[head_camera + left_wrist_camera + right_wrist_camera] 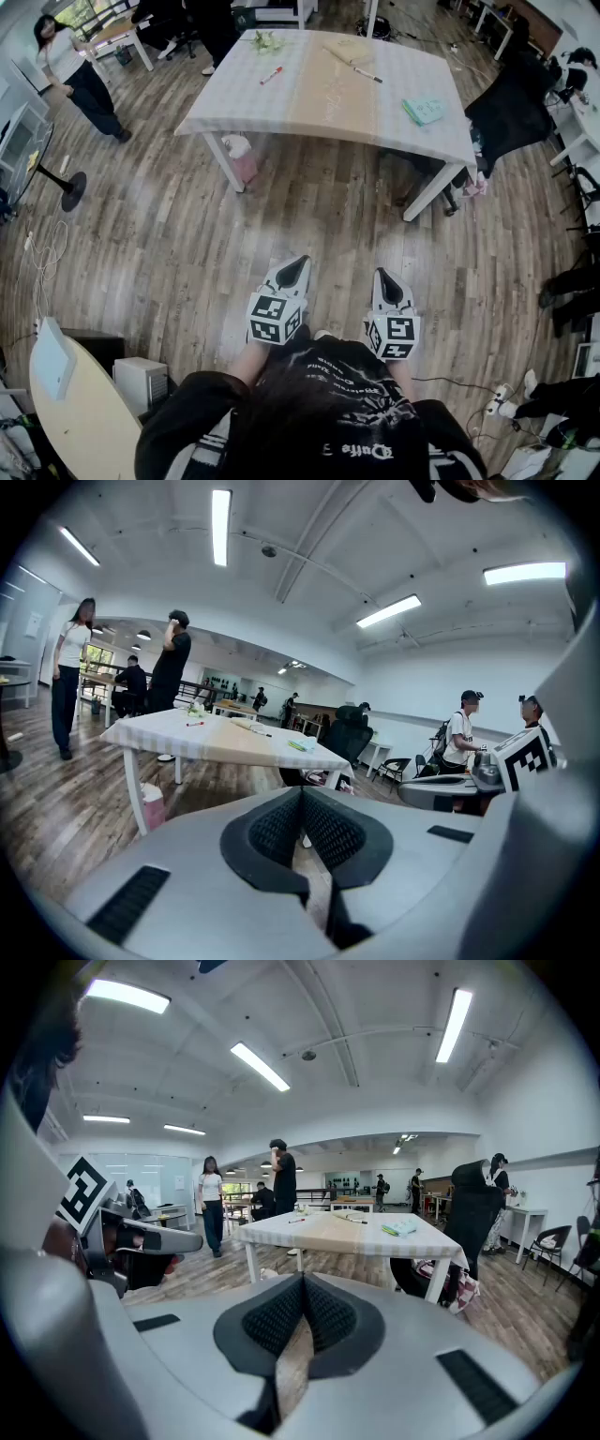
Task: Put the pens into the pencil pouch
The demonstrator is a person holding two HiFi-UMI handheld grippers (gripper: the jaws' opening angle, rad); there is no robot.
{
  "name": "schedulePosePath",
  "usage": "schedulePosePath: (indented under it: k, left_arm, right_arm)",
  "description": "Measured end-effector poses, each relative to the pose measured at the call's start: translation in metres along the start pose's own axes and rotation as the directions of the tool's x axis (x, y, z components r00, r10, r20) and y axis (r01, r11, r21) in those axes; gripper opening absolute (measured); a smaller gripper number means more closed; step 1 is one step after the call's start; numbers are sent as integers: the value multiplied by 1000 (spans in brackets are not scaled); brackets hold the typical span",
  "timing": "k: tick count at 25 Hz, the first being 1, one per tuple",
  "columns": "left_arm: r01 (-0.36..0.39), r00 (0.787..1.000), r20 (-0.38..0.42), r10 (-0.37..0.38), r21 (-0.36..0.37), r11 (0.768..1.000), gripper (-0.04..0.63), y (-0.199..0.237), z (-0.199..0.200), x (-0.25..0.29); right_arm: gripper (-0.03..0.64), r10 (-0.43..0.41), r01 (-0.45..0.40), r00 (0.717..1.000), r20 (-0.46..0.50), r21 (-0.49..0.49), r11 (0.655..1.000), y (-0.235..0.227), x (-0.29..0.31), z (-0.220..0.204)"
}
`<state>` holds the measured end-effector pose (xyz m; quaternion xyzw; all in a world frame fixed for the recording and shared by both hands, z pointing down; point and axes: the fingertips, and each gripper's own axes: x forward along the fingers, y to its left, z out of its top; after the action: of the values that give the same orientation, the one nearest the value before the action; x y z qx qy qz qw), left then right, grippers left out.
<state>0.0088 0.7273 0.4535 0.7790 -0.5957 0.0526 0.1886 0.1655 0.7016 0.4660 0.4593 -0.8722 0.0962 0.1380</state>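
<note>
Lying far ahead of both claws, well out of their reach, the pens rest on a white table (281, 108). A red pen (271, 74) sits ahead and a little left of the left claw (296, 265). A dark pen with a red end (367, 75) sits almost straight ahead of the right claw (383, 276), beside a tan item that is too small to identify. The teal flat thing that seems to be the pencil pouch (424, 111) lies nearer the table's front right corner, ahead and to the right of the right claw, apart from both pens. Both claws are clenched with nothing between their jaws; in each gripper view the ribbed black pads meet at the tips. The claws hover side by side over the wooden floor (169, 244), close to the holder's body and tilted slightly downward. A pink bag (241, 157) sits by the table's near left leg, ahead of the left claw. A black-draped chair (511, 112) stands beyond the table's right edge, and a person in a white top (67, 66) stands far off to the left.
</note>
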Motion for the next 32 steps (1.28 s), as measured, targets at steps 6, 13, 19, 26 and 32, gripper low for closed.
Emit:
schedulePosePath:
  k: [6, 13, 19, 26, 32]
  left_arm:
    - [26, 1000, -5, -26, 12, 1000, 20, 4, -4, -2]
    - [51, 999, 3, -51, 2, 999, 20, 30, 7, 9]
    - [92, 996, -2, -92, 11, 996, 20, 51, 17, 31]
    - [120, 993, -10, -120, 32, 992, 20, 87, 26, 50]
    - [112, 994, -19, -111, 14, 994, 20, 113, 30, 64]
  right_arm:
    - [6, 0, 0, 1000, -14, -22, 1000, 11, 5, -3]
    - [6, -26, 26, 1000, -10, -17, 1000, 19, 27, 5]
    - [8, -39, 39, 999, -2, 1, 999, 21, 59, 12]
    - [9, -71, 71, 997, 12, 34, 997, 28, 97, 16]
    - [9, -83, 83, 997, 2, 50, 995, 28, 122, 18]
